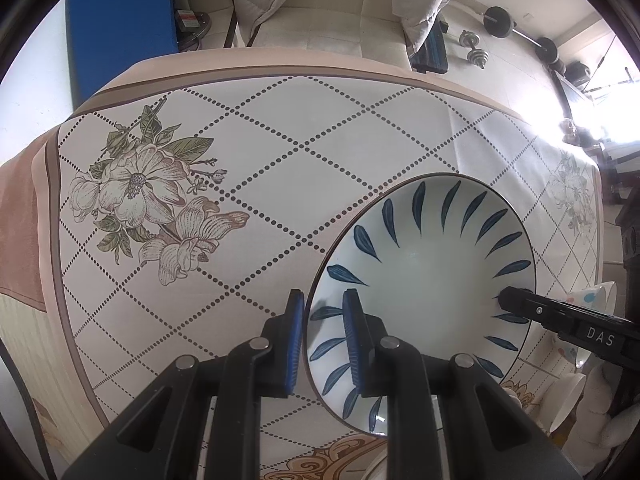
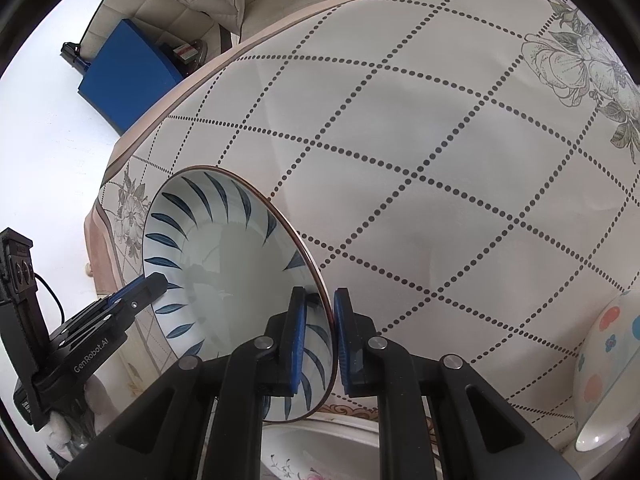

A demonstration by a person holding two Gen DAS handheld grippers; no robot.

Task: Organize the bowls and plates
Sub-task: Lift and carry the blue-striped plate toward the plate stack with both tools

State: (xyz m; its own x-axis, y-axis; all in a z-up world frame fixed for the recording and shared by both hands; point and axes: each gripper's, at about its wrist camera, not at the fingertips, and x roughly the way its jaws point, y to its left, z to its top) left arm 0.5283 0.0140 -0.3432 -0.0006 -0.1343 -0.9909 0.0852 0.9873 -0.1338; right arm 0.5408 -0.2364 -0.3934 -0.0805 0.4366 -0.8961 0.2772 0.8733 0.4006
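Held above the tablecloth (image 1: 248, 160) between two tools: a blue-leaf bowl (image 1: 432, 272), gripped at opposite sides of its rim and tilted. Left gripper (image 1: 322, 340) clamped on the near-left rim, one blue pad outside the wall and one inside. Right gripper (image 2: 320, 336) clamped likewise on the rim at the opposite side, pads either side of the thin brown edge.

Wide open cloth beyond and to the left of the bowl in the left wrist view, up to the table's far edge with its brown border band. Past that edge, a cream sofa (image 1: 320, 20) and a blue panel (image 1: 120, 28).

Seen only from the left wrist: dumbbells (image 1: 474, 50) on the floor at far right, and a flower print on the cloth at left. Seen only from the right wrist: a white dish with pink flowers (image 2: 320, 456) below the held bowl, possibly another bowl, mostly hidden behind the gripper. A spotted cup (image 2: 604, 368) at the right edge, near the bowl's side.

Bowl itself: white, glossy, wide and shallow, dark blue leaf strokes radiating round the inner wall, plain pale centre, thin brown rim line.
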